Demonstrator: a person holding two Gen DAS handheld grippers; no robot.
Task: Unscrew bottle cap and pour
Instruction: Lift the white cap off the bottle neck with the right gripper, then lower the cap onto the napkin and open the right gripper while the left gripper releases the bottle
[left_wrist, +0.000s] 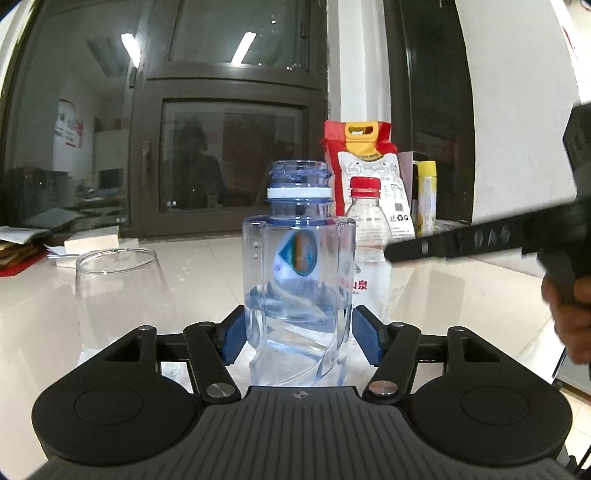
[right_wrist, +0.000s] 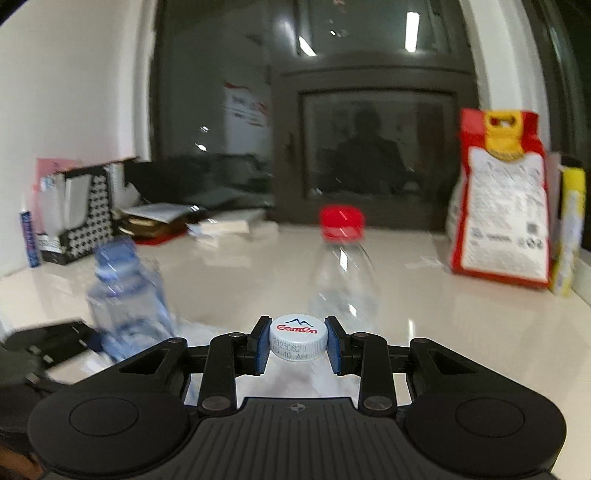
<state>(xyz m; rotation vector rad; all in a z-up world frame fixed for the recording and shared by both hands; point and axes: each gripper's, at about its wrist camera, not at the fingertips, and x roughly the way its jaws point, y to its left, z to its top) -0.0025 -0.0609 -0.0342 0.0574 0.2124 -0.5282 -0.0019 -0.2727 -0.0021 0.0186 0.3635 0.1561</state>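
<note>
Firmly pinched cap (right_wrist: 298, 342) — right fingers (right_wrist: 260, 345) (narrow)

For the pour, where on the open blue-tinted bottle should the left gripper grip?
On the flat-sided lower body of the blue-tinted bottle, approached level from the front, as the left gripper sits now. The bottle stands upright, uncapped; its sides give the pads flat faces.

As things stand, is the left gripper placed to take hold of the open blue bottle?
Probably yes. The blue bottle stands upright between the left gripper's fingers, which sit slightly off its sides. Nothing blocks them; closing should grip it.
</note>
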